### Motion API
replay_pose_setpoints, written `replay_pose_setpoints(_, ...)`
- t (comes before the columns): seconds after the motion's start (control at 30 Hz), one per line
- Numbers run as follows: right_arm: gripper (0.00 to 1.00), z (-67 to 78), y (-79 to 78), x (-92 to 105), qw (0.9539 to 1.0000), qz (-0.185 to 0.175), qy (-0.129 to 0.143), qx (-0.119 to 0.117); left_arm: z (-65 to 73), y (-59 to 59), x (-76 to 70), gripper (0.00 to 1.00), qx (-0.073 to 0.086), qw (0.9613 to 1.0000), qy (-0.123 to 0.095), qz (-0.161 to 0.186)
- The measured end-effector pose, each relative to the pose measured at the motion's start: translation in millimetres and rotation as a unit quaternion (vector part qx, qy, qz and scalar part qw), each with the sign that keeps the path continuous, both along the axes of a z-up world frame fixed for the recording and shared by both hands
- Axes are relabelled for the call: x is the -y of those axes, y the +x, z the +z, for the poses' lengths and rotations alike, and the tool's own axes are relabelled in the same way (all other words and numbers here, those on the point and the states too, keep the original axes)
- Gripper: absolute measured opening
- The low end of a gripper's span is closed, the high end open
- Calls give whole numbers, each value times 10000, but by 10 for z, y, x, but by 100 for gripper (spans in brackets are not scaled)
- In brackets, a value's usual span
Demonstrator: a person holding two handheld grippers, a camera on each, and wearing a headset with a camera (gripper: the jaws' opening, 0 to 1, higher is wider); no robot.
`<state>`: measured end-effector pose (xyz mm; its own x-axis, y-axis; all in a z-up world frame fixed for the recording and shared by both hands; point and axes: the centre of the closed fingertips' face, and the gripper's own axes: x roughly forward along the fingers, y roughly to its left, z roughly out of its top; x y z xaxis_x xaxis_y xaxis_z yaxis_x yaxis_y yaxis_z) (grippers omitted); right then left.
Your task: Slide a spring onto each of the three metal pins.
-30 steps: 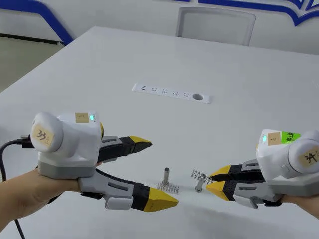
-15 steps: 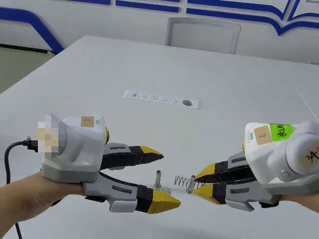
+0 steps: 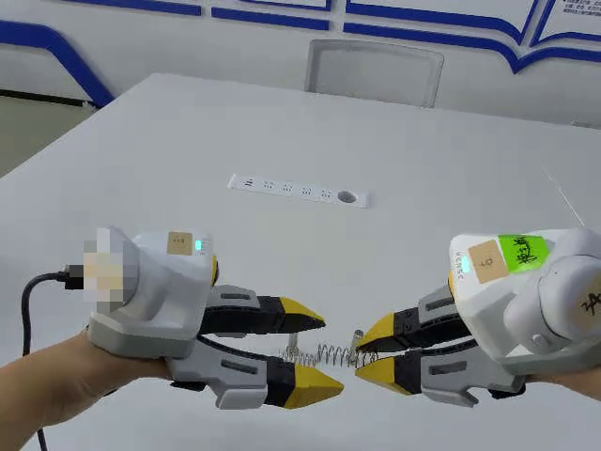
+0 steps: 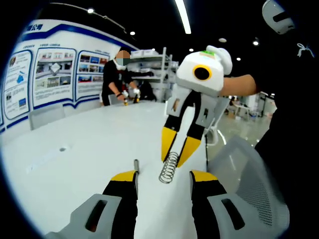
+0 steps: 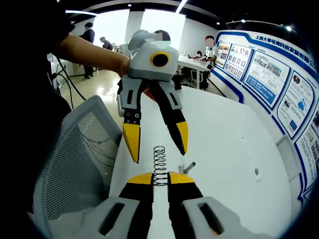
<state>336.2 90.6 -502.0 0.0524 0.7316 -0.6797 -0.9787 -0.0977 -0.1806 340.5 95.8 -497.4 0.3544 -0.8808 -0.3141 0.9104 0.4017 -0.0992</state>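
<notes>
The right gripper has its jaws closed on one end of the thin coiled metal spring. The spring's other end lies between the open jaws of the left gripper.

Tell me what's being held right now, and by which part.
The right gripper holds a spring by one end, pinched between its fingers. The rest sticks out toward the open left gripper, which holds nothing.

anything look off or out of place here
Nothing is spilled or damaged. One oddity: the silver coil spring juts out sideways from the right tongs, pinched by one end. It points at the open left tongs rather than down over the short metal pin.
</notes>
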Motion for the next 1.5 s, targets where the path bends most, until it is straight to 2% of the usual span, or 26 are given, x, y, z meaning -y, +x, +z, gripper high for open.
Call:
replay_pose_setpoints(0.2,11,9,-12,-6,10000,38,-10,-4,10,-49,41,28,-57,9999,-38,-147)
replay_pose_setpoints(0.47,11,28,-52,-20,9999,118,-21,-14,31,-73,58,21,-127,9997,-95,-190)
replay_pose_setpoints(0.5,11,35,-69,-23,9999,148,-16,-23,47,-105,71,19,-195,9994,-129,-250)
replay_pose_setpoints(0.57,11,48,-106,-27,9997,240,-2,-23,73,-128,86,17,-142,9994,-140,-286)
replay_pose_setpoints(0.63,11,71,-138,-38,9996,262,64,-78,57,-138,83,13,-89,9995,-46,-310)
replay_pose_setpoints(0.77,11,68,-153,-27,9996,274,30,-37,52,-160,97,11,-16,9994,40,-358)
replay_pose_setpoints(0.87,11,63,-163,-27,9996,284,13,48,53,-169,104,10,175,9987,218,-426)
replay_pose_setpoints(0.9,11,63,-161,-26,9994,325,-6,141,58,-171,108,10,246,9983,263,-456)
replay_pose_setpoints(1.0,12,72,-152,-24,9990,387,8,209,56,-174,110,10,338,9975,348,-518)
replay_pose_setpoints(1.13,18,68,-103,18,9995,274,45,131,39,-167,88,10,350,9970,432,-540)
replay_pose_setpoints(1.2,17,57,-88,47,9997,221,75,45,60,-166,79,10,356,9971,397,-547)
replay_pose_setpoints(1.3,15,99,-99,24,9993,153,325,-133,94,-171,84,10,254,9978,249,-563)
replay_pose_setpoints(1.33,15,103,-111,22,9990,148,357,-224,107,-168,88,10,300,9977,221,-564)
replay_pose_setpoints(1.4,13,106,-123,16,9989,176,379,-216,118,-173,92,10,267,9979,179,-563)
replay_pose_setpoints(1.43,12,91,-142,21,9988,170,351,-299,124,-175,94,10,287,9978,178,-579)
replay_pose_setpoints(1.5,12,79,-141,23,9988,181,344,-310,115,-186,98,10,311,9973,227,-627)
